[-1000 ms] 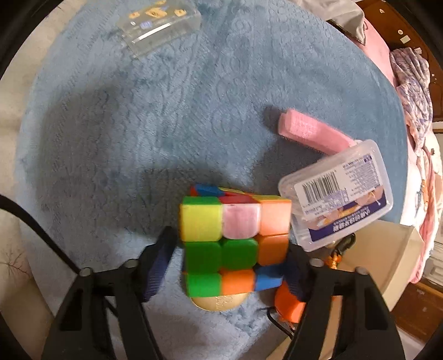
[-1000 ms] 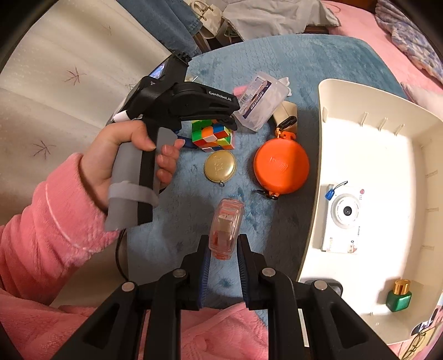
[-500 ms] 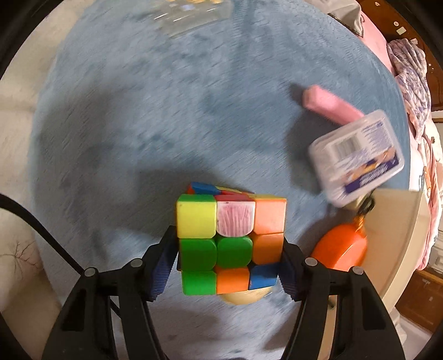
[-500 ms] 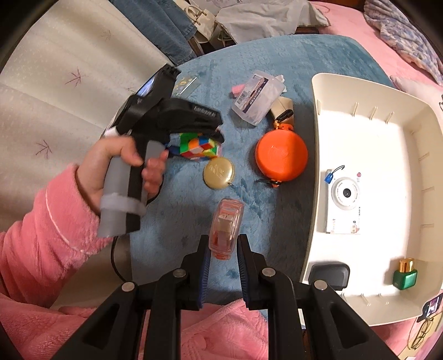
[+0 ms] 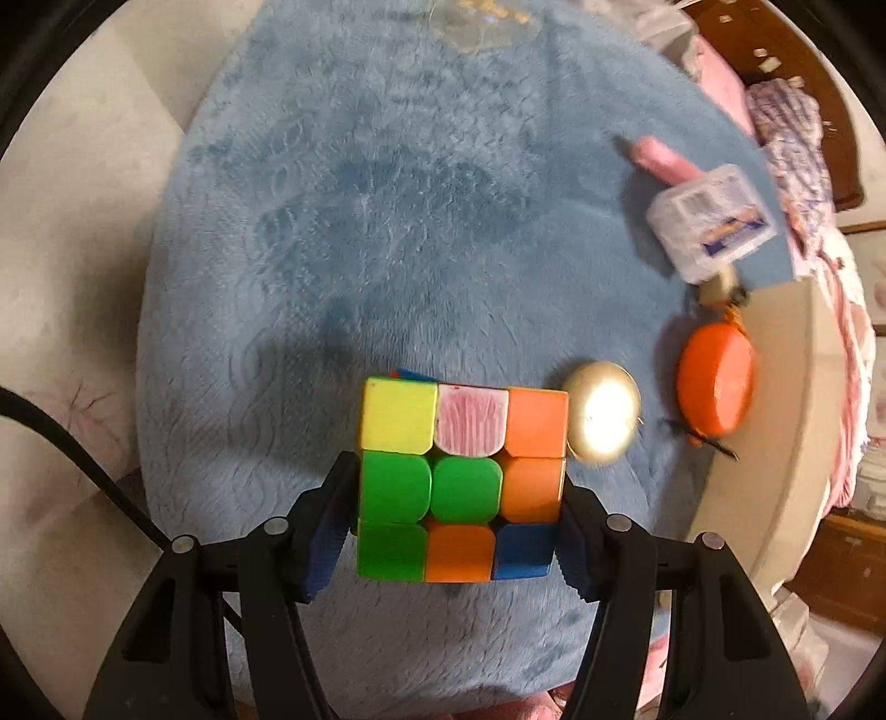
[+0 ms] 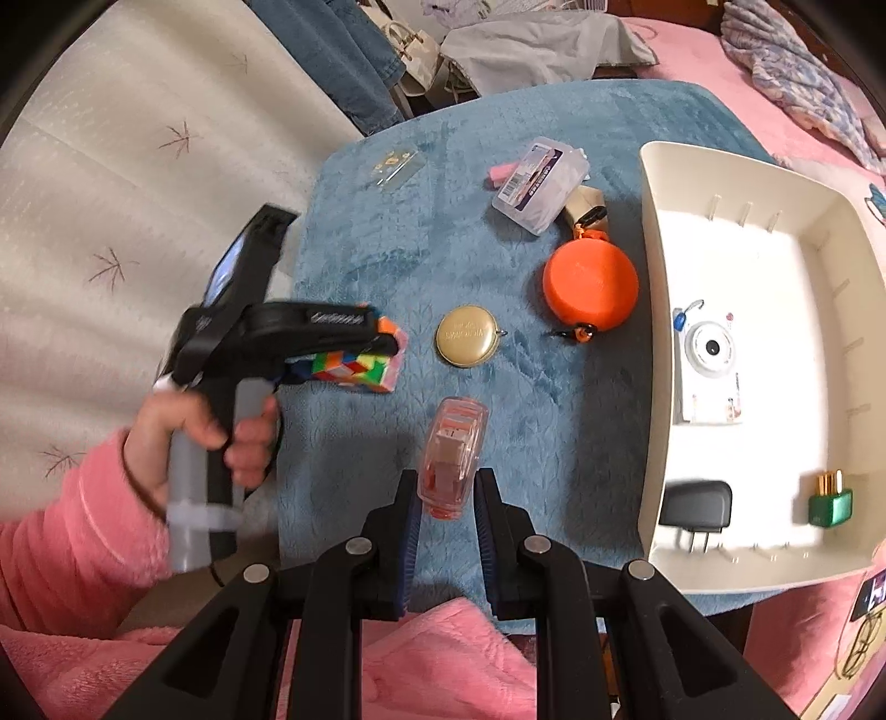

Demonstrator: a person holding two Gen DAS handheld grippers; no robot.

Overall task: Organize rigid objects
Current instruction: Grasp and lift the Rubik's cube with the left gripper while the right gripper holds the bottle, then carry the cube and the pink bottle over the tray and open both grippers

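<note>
Puzzle cube [image 5: 462, 484]: rigid plastic, prob. light w/ slick faces, gripped flat-on at two opp. sides in my left tool [image 5: 454, 526], held above blue surface [image 5: 387, 221]; my right tool [image 6: 447, 512] clamps small clear orange case [image 6: 451, 459].

Blue plush cloth [image 6: 554, 443] covers table, faint embossed pattern in pile. Cream quilted bedding [image 6: 111, 194] with embroidered sprigs alongside. Pink bedspread [image 6: 692, 44] beyond, crumpled floral fabric [image 6: 803, 72] on top. Denim garment [image 6: 338, 61] and grey cloth [image 6: 542, 44] heaped at far edge. Dark wooden furniture [image 5: 797, 94] behind. Warm indoor light.
</note>
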